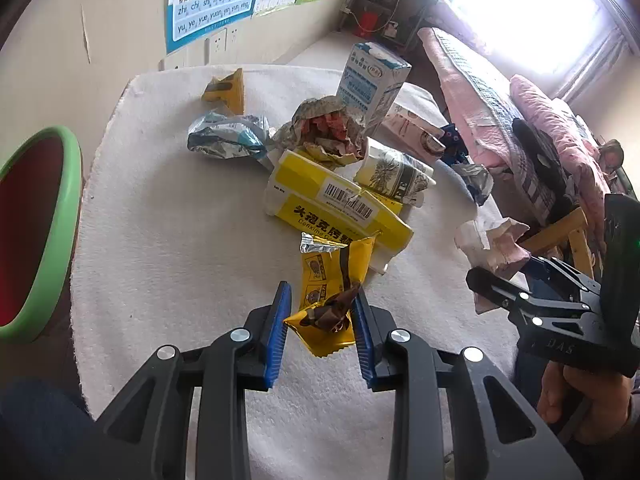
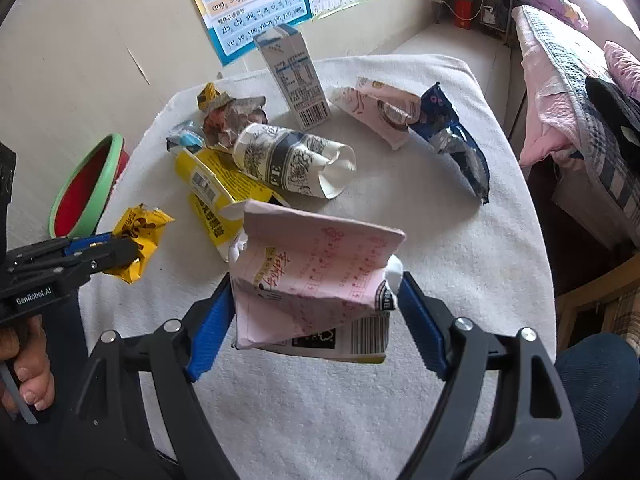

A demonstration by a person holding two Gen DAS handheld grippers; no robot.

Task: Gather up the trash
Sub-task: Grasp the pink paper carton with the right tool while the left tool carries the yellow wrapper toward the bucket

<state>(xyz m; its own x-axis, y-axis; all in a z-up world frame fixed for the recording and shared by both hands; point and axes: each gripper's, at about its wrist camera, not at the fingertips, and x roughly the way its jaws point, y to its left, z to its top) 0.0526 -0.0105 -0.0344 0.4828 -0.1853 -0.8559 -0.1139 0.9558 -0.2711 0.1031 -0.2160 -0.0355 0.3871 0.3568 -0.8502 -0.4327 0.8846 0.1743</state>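
1. Beige wall (image 2: pixel 80 40) with a pinyin poster (image 2: pixel 248 4) stuck on it.
2. Super bright window (image 1: pixel 532 8) blowing out the corner.
3. Dark shelf unit (image 1: pixel 384 4) back there, pink bedding (image 1: pixel 480 92) alongside.

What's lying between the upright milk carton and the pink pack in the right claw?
A crushed paper cup lies on its side between milk carton and pink pack, clearest in the right wrist view.

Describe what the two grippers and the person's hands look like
Both grippers, left and right, have black cut-out frames, silver round bolts and ribbed blue pads. Seen from the side, the left's body reads GenRobot.AI, the right's DAS. A bare hand grips each handle; dark blue cloth shows at the lower edges.
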